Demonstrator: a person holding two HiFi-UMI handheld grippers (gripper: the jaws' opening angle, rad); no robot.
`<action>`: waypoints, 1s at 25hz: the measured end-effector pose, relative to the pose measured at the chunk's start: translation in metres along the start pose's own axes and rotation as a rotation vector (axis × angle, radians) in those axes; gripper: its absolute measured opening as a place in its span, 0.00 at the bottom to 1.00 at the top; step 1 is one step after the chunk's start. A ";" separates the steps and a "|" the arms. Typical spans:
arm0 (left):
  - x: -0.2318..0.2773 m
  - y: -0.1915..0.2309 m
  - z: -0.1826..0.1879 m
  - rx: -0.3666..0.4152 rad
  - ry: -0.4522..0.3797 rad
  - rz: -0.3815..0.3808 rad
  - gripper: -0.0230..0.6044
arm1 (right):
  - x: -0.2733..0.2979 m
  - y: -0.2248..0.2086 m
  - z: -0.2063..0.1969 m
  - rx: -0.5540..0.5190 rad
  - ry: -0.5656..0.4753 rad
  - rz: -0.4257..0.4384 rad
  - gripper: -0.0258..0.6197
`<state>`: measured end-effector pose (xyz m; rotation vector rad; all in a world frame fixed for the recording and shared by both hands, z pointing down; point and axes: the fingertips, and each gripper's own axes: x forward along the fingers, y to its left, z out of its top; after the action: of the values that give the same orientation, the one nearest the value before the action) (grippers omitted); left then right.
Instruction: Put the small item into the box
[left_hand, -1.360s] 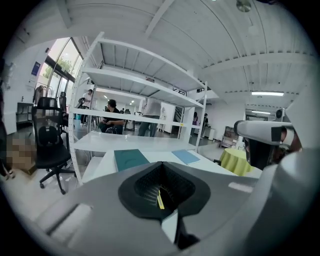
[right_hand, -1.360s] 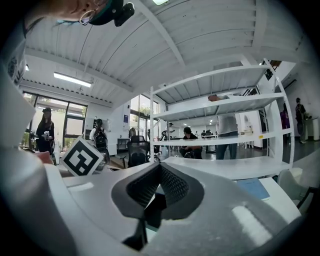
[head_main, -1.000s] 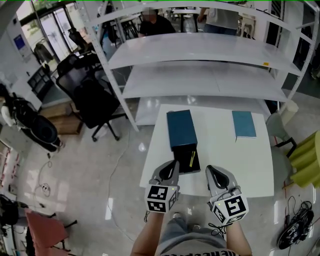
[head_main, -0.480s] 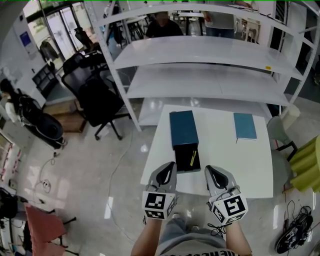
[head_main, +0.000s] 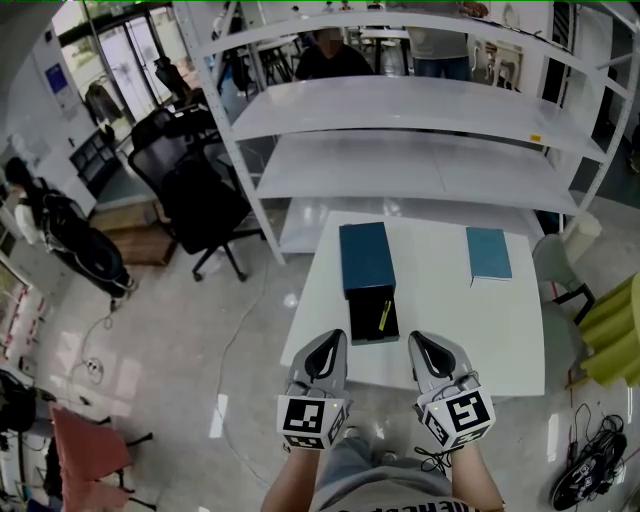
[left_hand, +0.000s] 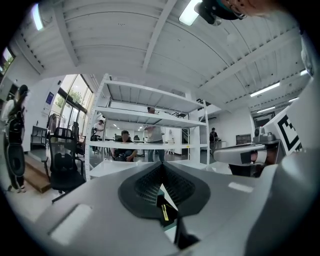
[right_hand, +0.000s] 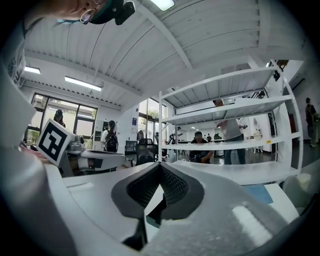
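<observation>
A dark teal box (head_main: 366, 256) lies on the white table (head_main: 450, 320), with its black inner tray (head_main: 366, 322) slid out toward me. A small yellow item (head_main: 384, 316) rests inside the tray. My left gripper (head_main: 331, 347) hovers at the table's near edge, just short and left of the tray, shut with nothing in it. My right gripper (head_main: 424, 346) is level with it to the tray's right, also shut and empty. In the left gripper view the jaws (left_hand: 161, 172) meet, and the yellow item (left_hand: 164, 212) shows below them. The right gripper (right_hand: 160, 172) looks across the table.
A flat teal lid or booklet (head_main: 488, 252) lies at the table's far right. A white shelving unit (head_main: 420, 110) stands behind the table, with people beyond it. A black office chair (head_main: 195, 195) is to the left, a yellow-green seat (head_main: 615, 320) to the right.
My left gripper has drawn back toward me and slightly left, off the tray's near edge. The right gripper has stayed put.
</observation>
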<state>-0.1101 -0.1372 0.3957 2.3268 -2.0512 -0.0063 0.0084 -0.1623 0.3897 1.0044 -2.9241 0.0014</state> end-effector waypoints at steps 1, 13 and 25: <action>-0.002 -0.001 0.002 -0.004 -0.008 0.001 0.06 | -0.001 0.000 -0.001 0.000 0.000 0.002 0.04; -0.018 -0.013 0.018 0.001 -0.066 -0.006 0.06 | -0.011 0.005 0.007 -0.012 -0.020 0.016 0.04; -0.022 -0.017 0.022 -0.004 -0.084 -0.009 0.06 | -0.017 0.004 0.009 -0.016 -0.032 0.004 0.04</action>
<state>-0.0966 -0.1135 0.3723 2.3729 -2.0752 -0.1110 0.0191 -0.1485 0.3799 1.0060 -2.9501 -0.0380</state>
